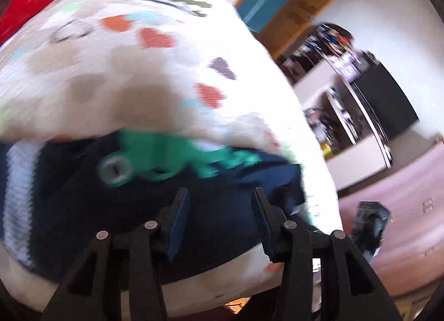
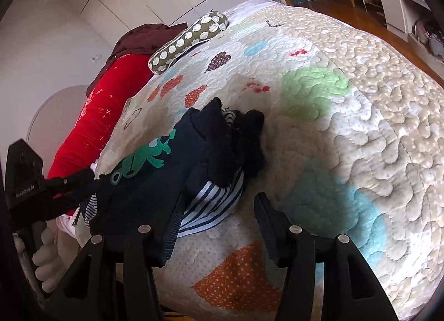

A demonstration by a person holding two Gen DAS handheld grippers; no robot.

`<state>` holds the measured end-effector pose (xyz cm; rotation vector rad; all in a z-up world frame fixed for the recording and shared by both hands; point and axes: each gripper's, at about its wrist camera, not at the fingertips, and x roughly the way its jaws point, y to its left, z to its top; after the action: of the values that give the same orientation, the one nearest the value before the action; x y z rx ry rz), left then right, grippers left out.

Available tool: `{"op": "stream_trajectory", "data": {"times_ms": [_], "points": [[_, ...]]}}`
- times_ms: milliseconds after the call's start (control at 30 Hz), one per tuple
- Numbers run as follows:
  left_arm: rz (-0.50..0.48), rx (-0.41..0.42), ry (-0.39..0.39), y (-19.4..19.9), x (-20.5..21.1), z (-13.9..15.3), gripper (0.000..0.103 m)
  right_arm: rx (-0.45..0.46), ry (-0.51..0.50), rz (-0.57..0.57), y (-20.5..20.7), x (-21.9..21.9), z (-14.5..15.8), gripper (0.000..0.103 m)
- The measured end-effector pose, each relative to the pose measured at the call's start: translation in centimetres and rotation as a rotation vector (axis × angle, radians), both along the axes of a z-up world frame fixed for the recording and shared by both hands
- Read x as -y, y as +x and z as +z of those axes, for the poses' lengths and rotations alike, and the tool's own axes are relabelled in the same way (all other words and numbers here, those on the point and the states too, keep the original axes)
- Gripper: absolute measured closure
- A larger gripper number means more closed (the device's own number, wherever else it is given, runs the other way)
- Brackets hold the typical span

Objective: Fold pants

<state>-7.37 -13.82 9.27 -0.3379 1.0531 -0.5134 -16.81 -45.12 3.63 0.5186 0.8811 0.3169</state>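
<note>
Navy pants with a green frog print lie bunched on the quilted bedspread, and a striped lining shows at the near end. My right gripper hovers over that striped end with its jaws apart and nothing pinched. My left gripper reaches in from the left, held by a hand, with its tips at the pants' edge. The left wrist view is blurred. There my left gripper stands open above the navy pants, near the frog print.
A red bolster and a green patterned pillow lie at the far side of the bed. Beyond the bed edge are shelves, a pink rug and a dark object on the floor.
</note>
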Motion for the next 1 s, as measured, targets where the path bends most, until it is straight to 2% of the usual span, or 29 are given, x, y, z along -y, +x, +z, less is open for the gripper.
{"op": "stream_trajectory", "data": {"times_ms": [67, 167, 267, 367, 500, 567, 667, 733, 800, 833, 867, 933, 1000], "points": [[-0.066, 0.023, 0.011, 1.1, 2.9, 0.6, 0.048, 0.004, 0.016, -0.003, 0.1, -0.1, -0.3, 0.043], [-0.141, 0.04, 0.065, 3.1, 6.9, 0.8, 0.048, 0.016, 0.021, -0.007, -0.2, -0.3, -0.6, 0.043], [-0.231, 0.012, 0.112, 5.2, 10.5, -0.5, 0.048, 0.025, 0.031, -0.011, -0.1, -0.5, -0.8, 0.042], [-0.321, -0.043, 0.127, 6.7, 13.1, -2.1, 0.048, 0.033, 0.04, -0.009, 0.1, -0.5, -0.9, 0.042], [-0.416, -0.105, 0.095, 7.7, 15.6, -3.6, 0.048, 0.045, 0.044, -0.009, 0.6, -0.9, -1.0, 0.042], [-0.455, -0.141, 0.088, 8.1, 16.6, -4.6, 0.044, 0.046, 0.046, -0.012, 0.8, -1.0, -1.1, 0.042], [-0.467, -0.165, 0.13, 8.3, 17.4, -6.1, 0.044, 0.051, 0.052, -0.02, 1.1, -1.2, -1.3, 0.042], [-0.493, -0.14, 0.153, 7.9, 17.6, -6.4, 0.044, 0.056, 0.047, -0.023, 1.2, -1.4, -1.4, 0.043], [-0.504, -0.095, 0.201, 7.3, 17.6, -6.2, 0.06, 0.064, 0.03, -0.024, 1.4, -1.8, -1.4, 0.043], [-0.49, -0.072, 0.237, 7.2, 17.5, -6.1, 0.075, 0.065, 0.016, -0.025, 1.4, -1.7, -1.3, 0.044], [-0.486, -0.055, 0.249, 7.2, 17.4, -6.0, 0.082, 0.065, 0.004, -0.028, 1.6, -1.9, -1.2, 0.051], [-0.481, -0.015, 0.237, 6.7, 16.6, -4.9, 0.085, 0.056, 0.006, -0.021, 2.0, -2.1, -0.9, 0.069], [-0.47, 0.032, 0.238, 6.0, 15.7, -3.7, 0.085, 0.064, 0.009, -0.02, 2.5, -2.5, -0.2, 0.074]]}}
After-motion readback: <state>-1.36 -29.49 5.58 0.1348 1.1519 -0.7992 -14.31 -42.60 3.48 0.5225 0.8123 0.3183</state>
